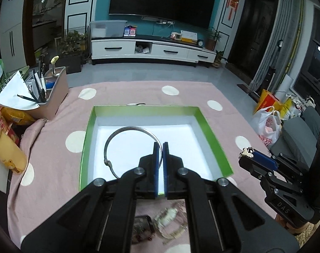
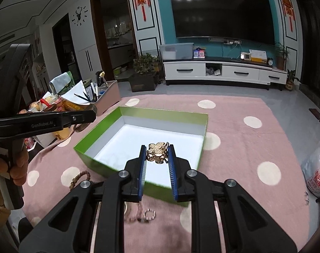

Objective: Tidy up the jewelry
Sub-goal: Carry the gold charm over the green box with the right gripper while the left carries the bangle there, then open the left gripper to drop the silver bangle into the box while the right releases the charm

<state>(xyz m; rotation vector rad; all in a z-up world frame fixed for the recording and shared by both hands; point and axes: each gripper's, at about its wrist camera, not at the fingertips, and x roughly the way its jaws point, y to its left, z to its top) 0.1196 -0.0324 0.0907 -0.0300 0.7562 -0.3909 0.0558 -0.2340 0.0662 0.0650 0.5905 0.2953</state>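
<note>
A green box (image 1: 210,126) with a white inside sits on the pink dotted cloth; it also shows in the right wrist view (image 2: 96,137). My left gripper (image 1: 161,145) is shut on a silver bangle (image 1: 117,135), held over the box. My right gripper (image 2: 157,147) is shut on a gold flower brooch (image 2: 157,152), held above the box's near edge. In the left wrist view the right gripper (image 1: 247,152) is at the right, beside the box. More jewelry lies on the cloth near me: a wooden bead bracelet (image 2: 80,178), a small sparkly ring (image 2: 149,214) and blurred pale pieces (image 1: 166,219).
A pink pen holder (image 1: 52,97) and snack packets (image 1: 12,116) stand at the table's left. A yellow bottle (image 1: 7,147) lies at the left edge. A white plastic bag (image 1: 267,126) sits off the table's right side.
</note>
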